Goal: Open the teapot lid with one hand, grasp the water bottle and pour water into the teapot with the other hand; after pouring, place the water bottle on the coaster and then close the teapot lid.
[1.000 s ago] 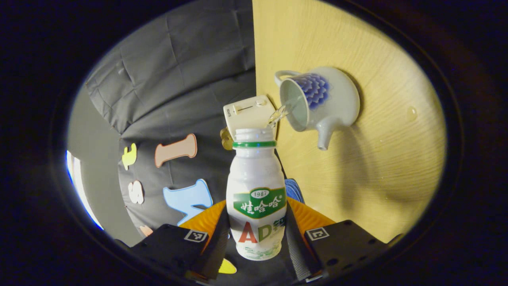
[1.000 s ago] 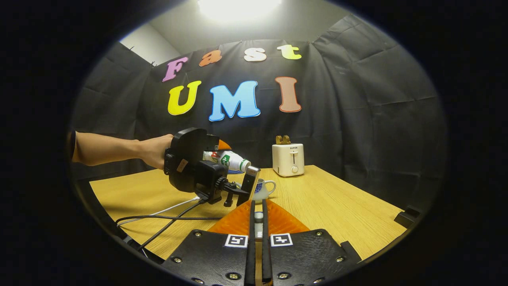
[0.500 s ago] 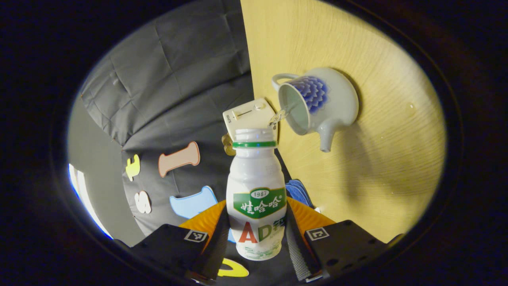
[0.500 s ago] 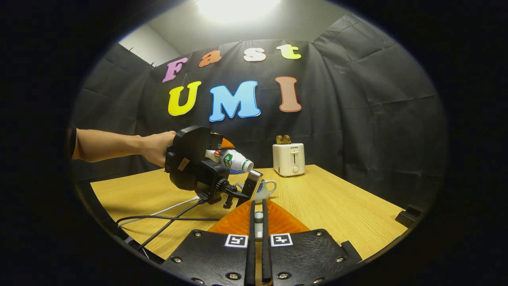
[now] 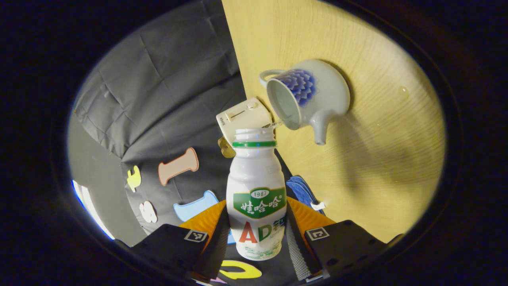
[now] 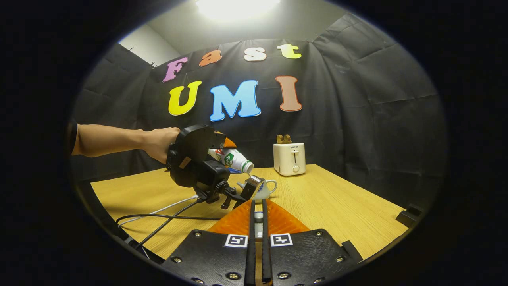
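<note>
**Last drops go into the teapot**

My left gripper (image 5: 257, 234) clamps the tipped bottle (image 5: 256, 194) by its waist, mouth over the open teapot (image 5: 307, 99) on the table (image 5: 381, 159). My right gripper (image 6: 258, 254) pinches the lid (image 6: 258, 216). I judge the bottle light, thin-walled and slippery; the teapot fragile.

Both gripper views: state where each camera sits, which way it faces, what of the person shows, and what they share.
Left gripper view: rides the left gripper, rolled sideways; looks along the tilted water bottle at the lidless teapot on the table.
Right gripper view: rides the right gripper, low over the table, facing the booth wall; shows the person's hand holding the left gripper.
Shared: water bottle, teapot, toaster, table.
</note>
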